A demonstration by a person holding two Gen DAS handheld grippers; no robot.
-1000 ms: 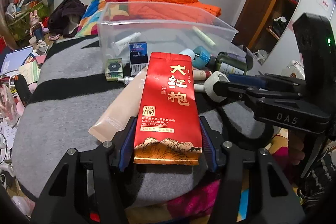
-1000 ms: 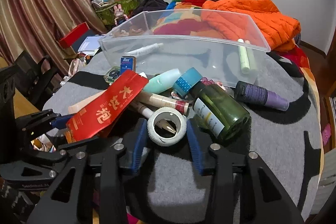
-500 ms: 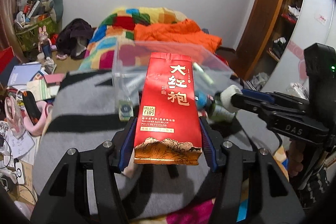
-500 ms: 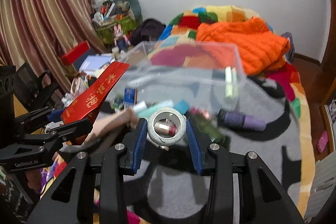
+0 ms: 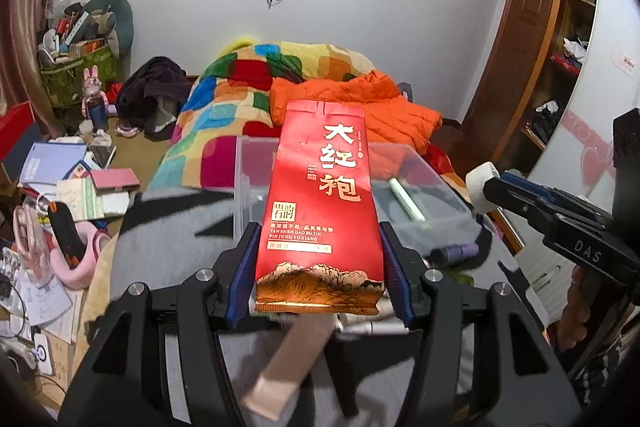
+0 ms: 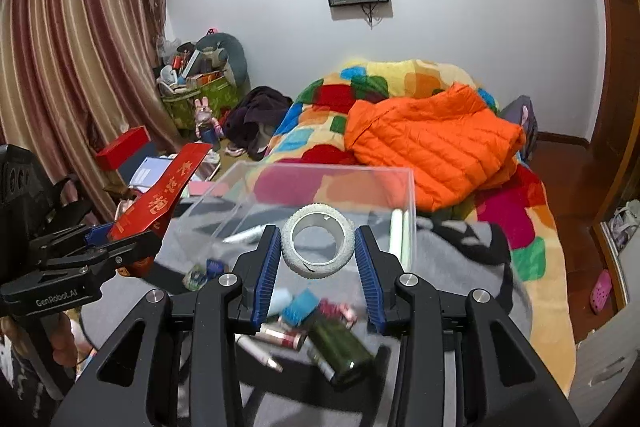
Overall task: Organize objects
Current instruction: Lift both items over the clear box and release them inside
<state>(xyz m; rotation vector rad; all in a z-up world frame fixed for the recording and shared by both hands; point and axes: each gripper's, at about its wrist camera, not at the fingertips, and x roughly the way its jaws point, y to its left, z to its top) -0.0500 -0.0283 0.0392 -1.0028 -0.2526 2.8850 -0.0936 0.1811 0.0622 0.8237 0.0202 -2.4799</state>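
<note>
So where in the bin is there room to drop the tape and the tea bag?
The bin floor is bare in the middle, between the white tube and the green tube. The blanket in front is crowded with the bottle and tubes.

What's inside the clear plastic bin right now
Inside the clear plastic bin a pale green tube lies along its right wall and a white tube near the left. The roll of tape in the right gripper hides part of the floor.

Red tea pouch [image 5: 320, 211] with white and gold characters, gold mountain print; white textured tape roll [image 6: 318, 245]; clear bin [image 6: 332, 195]; orange jacket [image 6: 432, 143]; multicolour patchwork quilt [image 5: 240, 95]; grey blanket [image 6: 460, 259], possibly black-striped.
</note>
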